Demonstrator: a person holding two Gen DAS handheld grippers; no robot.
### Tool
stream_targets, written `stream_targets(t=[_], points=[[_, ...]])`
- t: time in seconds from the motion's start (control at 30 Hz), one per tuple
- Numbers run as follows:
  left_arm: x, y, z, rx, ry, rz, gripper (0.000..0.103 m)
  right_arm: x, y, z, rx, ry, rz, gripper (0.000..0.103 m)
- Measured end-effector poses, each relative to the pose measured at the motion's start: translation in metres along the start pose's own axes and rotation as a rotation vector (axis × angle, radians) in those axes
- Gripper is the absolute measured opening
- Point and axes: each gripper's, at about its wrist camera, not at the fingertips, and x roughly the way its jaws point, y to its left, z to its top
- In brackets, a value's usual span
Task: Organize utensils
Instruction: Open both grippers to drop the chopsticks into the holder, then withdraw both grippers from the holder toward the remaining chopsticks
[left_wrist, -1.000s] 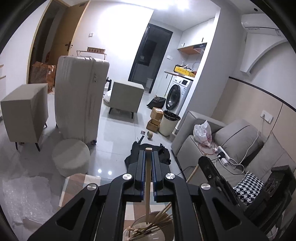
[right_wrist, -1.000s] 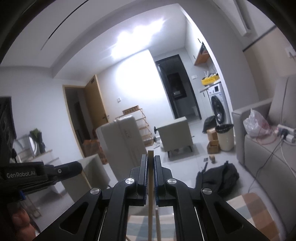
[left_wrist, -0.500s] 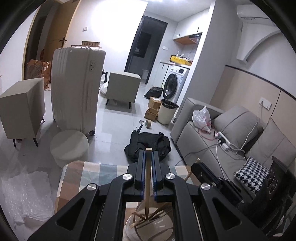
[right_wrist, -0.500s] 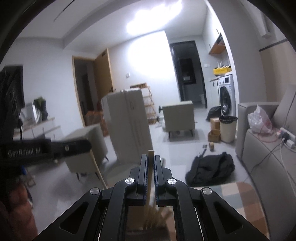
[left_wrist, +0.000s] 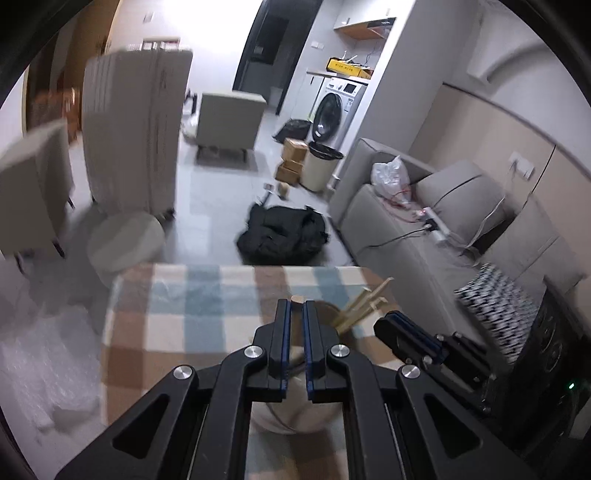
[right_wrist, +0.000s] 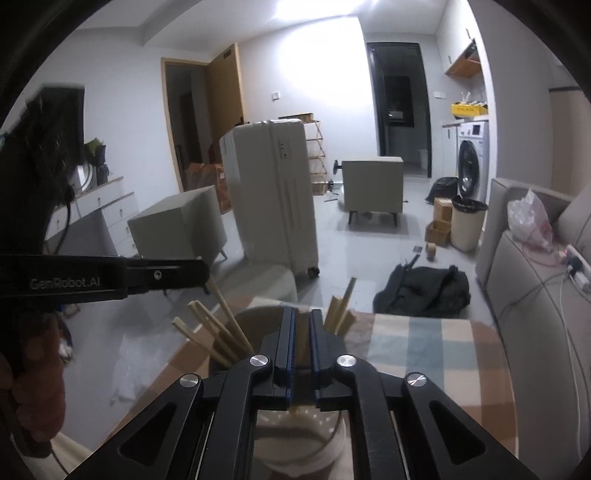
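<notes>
My left gripper (left_wrist: 296, 308) is shut on a wooden chopstick (left_wrist: 296, 298) whose tip pokes out just past the fingertips. It hangs over a white utensil holder (left_wrist: 291, 417) on the checked tablecloth (left_wrist: 184, 306). Several chopsticks (left_wrist: 364, 304) lean out of the holder. My right gripper (right_wrist: 303, 319) hovers over the same holder (right_wrist: 295, 428), and its jaws are opening. A chopstick (right_wrist: 301, 345) stands loose in the gap, its top below the fingertips. More chopsticks (right_wrist: 218, 332) fan out on both sides. The right gripper (left_wrist: 410, 332) sits close to the right of the left one.
A grey sofa (left_wrist: 399, 236) runs along the table's right side. A black bag (left_wrist: 282, 236) lies on the floor beyond the table, with a round stool (left_wrist: 125, 236) and a tall suitcase (left_wrist: 133, 129) further left. A hand (right_wrist: 33, 387) holds the left gripper (right_wrist: 110, 277).
Both grippers have tipped downward, bringing the table and holder into view beneath them. The right jaws have parted slightly and their chopstick has sunk between them. The left still clamps its chopstick.
</notes>
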Motion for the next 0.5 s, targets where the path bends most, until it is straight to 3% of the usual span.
stream_targets(t=[0.07, 0.1, 0.17, 0.2, 0.27, 0.33, 0.5], points=[[-0.007, 0.003, 0.000, -0.030, -0.009, 0.003, 0.005, -0.010, 0.000, -0.001, 0.002, -0.001, -0.008, 0.034], [-0.013, 0.002, -0.001, -0.035, -0.017, 0.009, 0.007, -0.016, 0.000, -0.002, 0.005, -0.001, -0.016, 0.038], [-0.023, 0.001, -0.005, -0.043, -0.028, 0.022, 0.027, -0.028, -0.002, -0.003, 0.024, -0.008, -0.009, 0.039], [-0.031, 0.002, -0.008, -0.053, -0.045, 0.024, 0.032, -0.035, -0.003, -0.004, 0.033, -0.009, -0.015, 0.042], [-0.046, 0.002, -0.015, -0.067, -0.073, 0.041, 0.054, -0.048, -0.005, -0.005, 0.050, -0.011, -0.022, 0.049], [-0.053, 0.001, -0.022, -0.068, -0.093, 0.068, 0.058, -0.060, -0.005, -0.007, 0.059, -0.020, -0.030, 0.058], [-0.068, -0.007, -0.042, -0.059, -0.109, 0.166, 0.066, -0.087, 0.002, -0.012, 0.063, -0.029, -0.042, 0.068]])
